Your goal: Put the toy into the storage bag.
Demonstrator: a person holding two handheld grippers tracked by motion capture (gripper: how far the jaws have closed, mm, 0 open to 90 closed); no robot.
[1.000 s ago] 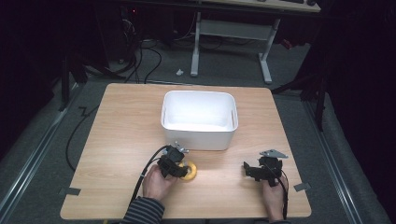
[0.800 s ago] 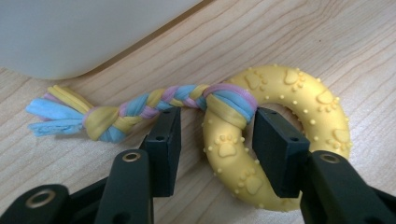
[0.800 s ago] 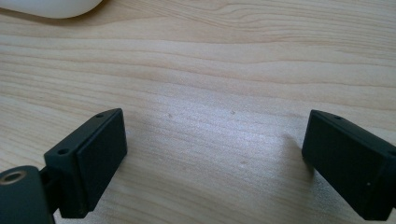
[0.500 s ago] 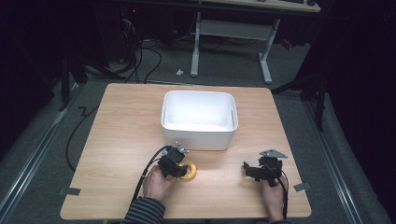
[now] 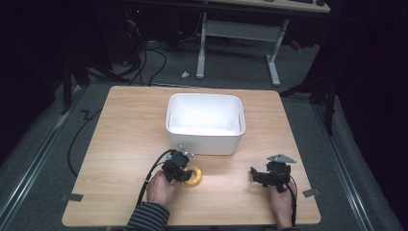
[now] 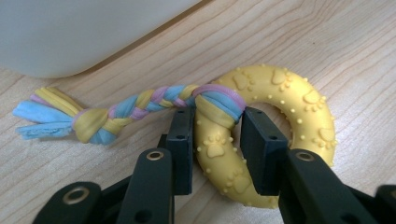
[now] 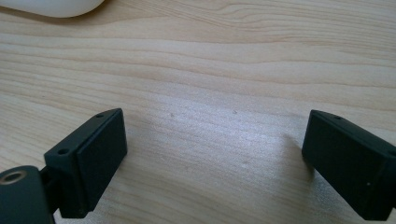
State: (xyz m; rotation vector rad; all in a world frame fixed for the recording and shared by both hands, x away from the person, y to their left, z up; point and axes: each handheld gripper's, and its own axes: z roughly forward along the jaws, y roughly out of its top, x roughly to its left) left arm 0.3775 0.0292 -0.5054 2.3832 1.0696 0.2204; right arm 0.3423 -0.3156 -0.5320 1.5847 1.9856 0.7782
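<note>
Left gripper (image 6: 215, 135) fingers have just closed — clamping the yellow ring toy (image 6: 280, 135).

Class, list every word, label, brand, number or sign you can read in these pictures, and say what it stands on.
None can be read: the ring toy bears raised paw prints and dots but no letters; the rope, bin, table and both grippers' pads show no writing.

The right gripper (image 7: 215, 158) is held wide open over the wooden table (image 7: 210, 70); a white tub (image 7: 51, 5) is seen beyond.
</note>
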